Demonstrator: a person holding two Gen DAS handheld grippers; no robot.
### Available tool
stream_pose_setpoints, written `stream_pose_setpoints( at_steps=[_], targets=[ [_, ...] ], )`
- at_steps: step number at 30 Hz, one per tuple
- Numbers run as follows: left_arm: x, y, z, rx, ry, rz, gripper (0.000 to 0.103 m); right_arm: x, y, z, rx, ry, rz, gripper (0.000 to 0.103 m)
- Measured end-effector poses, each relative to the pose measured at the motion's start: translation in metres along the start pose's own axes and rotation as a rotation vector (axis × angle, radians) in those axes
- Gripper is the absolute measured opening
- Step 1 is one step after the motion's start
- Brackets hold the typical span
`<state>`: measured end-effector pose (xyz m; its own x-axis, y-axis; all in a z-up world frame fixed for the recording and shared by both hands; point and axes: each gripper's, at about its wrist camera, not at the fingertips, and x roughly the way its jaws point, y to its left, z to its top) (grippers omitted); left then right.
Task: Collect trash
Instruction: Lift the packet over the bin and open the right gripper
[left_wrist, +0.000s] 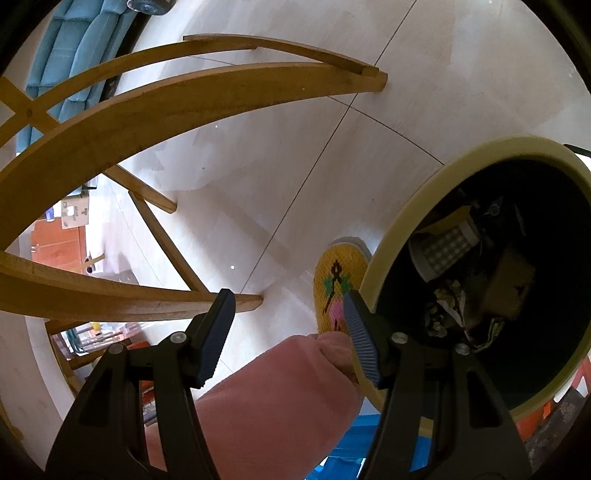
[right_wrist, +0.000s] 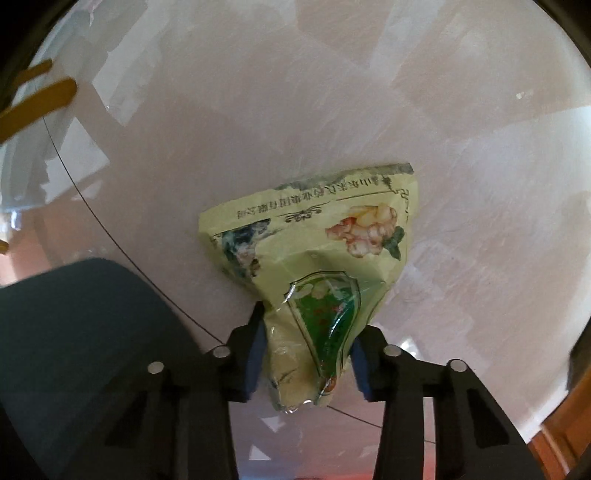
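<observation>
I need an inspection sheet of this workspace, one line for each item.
Surface: pale tiled floor with dark joint lines.
Job's things: bin with dark liner, trash already inside; wrapper, crumpled, held above the floor.
Clutter: slipper beside the bin.
Grippers: left gripper open, empty; right gripper shut on the wrapper.
Cables: nothing seen.
Surroundings: wooden chair legs; blue sofa; pink sleeve.

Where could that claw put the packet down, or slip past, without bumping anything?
The bare pale floor between the wooden chair legs and the bin's cream rim is free. The floor beyond the packet in the right claw is bare too. Inside the bin it is crowded with trash, and a yellow slipper sits against it.
</observation>
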<state>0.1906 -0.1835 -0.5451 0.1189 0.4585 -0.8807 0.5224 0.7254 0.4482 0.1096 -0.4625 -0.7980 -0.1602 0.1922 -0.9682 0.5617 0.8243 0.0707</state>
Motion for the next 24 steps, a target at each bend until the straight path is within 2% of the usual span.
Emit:
stream_pose_setpoints(
  at_steps=[7, 11, 17, 21, 24],
  targets=[
    [-0.008, -0.003, -0.002, 0.007, -0.001, -0.030, 0.059, -0.052, -0.022, -0.023, 0.019, -0.058, 0.074, 0.028],
    [-0.019, -0.011, -0.008, 0.027, -0.006, -0.059, 0.059, -0.106, -0.032, -0.039, -0.005, -0.087, 0.072, 0.028],
    [-0.045, -0.022, -0.021, 0.055, -0.008, -0.134, 0.059, -0.209, -0.037, -0.069, -0.017, -0.113, 0.078, 0.028],
    [-0.076, -0.027, -0.039, 0.124, -0.050, -0.175, 0.059, -0.276, -0.016, -0.100, -0.037, -0.123, 0.115, 0.028],
    [-0.102, -0.020, -0.051, 0.140, -0.086, -0.197, 0.059, -0.308, 0.011, -0.124, -0.044, -0.108, 0.158, 0.028]
  ],
)
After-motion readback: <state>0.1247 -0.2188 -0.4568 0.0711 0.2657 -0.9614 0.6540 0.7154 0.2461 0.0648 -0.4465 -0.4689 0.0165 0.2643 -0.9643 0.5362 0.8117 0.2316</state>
